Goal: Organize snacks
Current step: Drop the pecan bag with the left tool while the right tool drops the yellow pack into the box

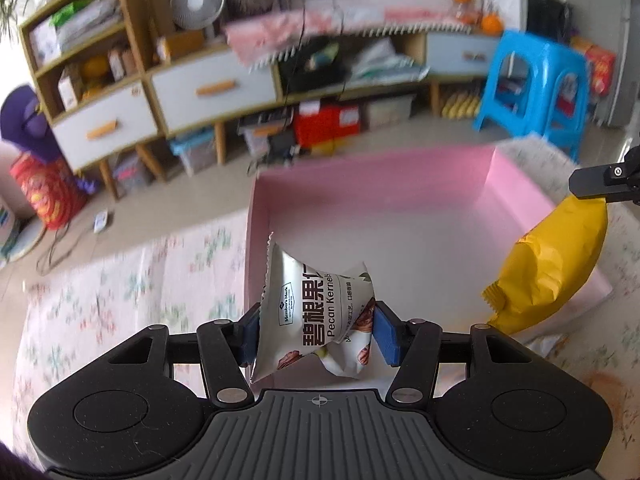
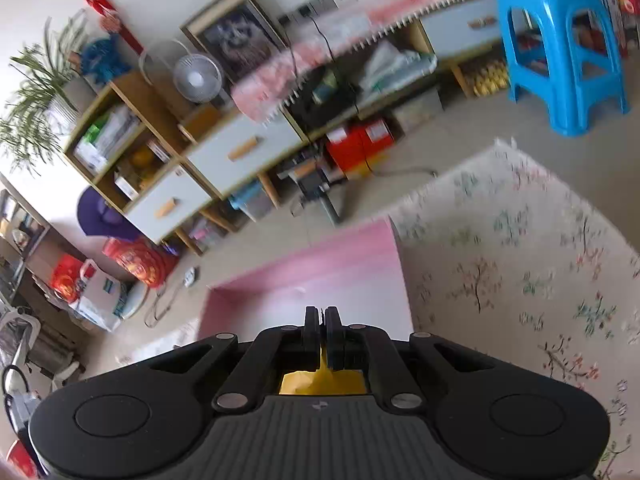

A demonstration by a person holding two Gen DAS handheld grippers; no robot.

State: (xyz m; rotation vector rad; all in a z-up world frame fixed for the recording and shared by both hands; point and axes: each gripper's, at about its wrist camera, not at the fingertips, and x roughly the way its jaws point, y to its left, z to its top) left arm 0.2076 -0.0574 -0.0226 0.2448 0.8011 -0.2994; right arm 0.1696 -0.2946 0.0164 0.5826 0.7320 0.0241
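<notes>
Left gripper (image 1: 316, 334): half-open, blue pads clamping silver pecan packet (image 1: 316, 308) (upright).
Right gripper (image 2: 322, 320): fully closed, pinching yellow snack bag (image 1: 552, 264).
Pink box (image 1: 376, 176): 12 o'clock of both.

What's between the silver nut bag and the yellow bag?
Nothing: only the bare floor of the pink box lies between the silver bag and the yellow bag. The left wrist view shows that.

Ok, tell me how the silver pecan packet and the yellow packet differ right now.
The silver pecan packet is small, printed, pinched across its middle by the left gripper. The yellow packet is larger, plain, hanging by its top edge from the right gripper. Both are held over the pink box.
</notes>
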